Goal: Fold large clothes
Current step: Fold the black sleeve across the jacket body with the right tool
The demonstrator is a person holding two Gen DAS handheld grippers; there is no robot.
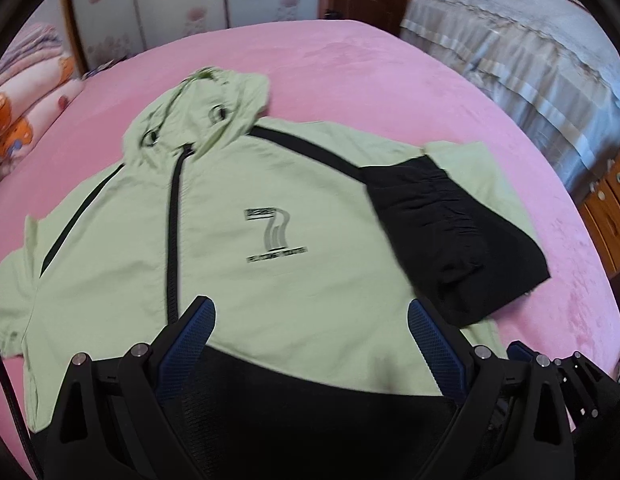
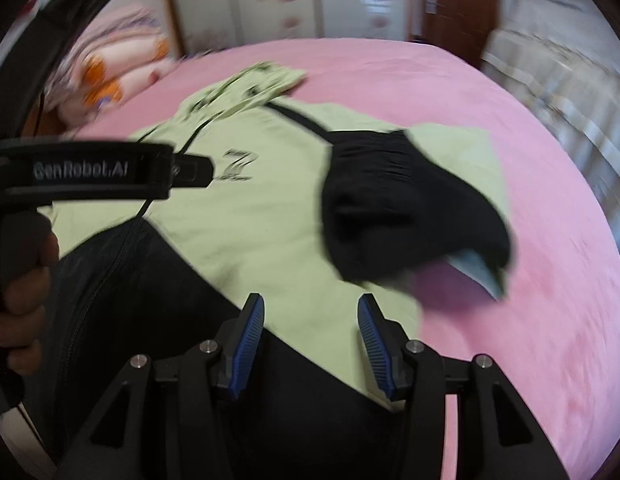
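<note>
Left wrist view first: the light green hooded jacket with black zipper and black panels [image 1: 270, 208] lies flat, front up, on the pink plush bed cover [image 1: 389, 72]. Its long axis runs from the hood [image 1: 202, 108], far from the camera, down to the black hem, which is just under the left gripper [image 1: 310, 320]. The fingers of this gripper stand wide apart and nothing is between them; they hover over the lower front of the jacket, near the zipper. One black sleeve [image 1: 449, 232] is already folded inward over the chest, on the right of the picture. The other sleeve is spread out at the left edge.

Right wrist view, which is more blurred: the right gripper [image 2: 311, 328] has its blue-padded fingers about half open, with no cloth between them. They are above the hem corner of the same jacket [image 2: 270, 208], and the folded black sleeve [image 2: 397, 208] lies just ahead of them, a little to the right.

This view shows what the other cannot: the left gripper [image 2: 190, 170] from the side, with a person's hand [image 2: 22, 292] around its handle. The left wrist view alone shows the unfolded sleeve, so I judge the left hand is nearer to it for the next fold.
</note>
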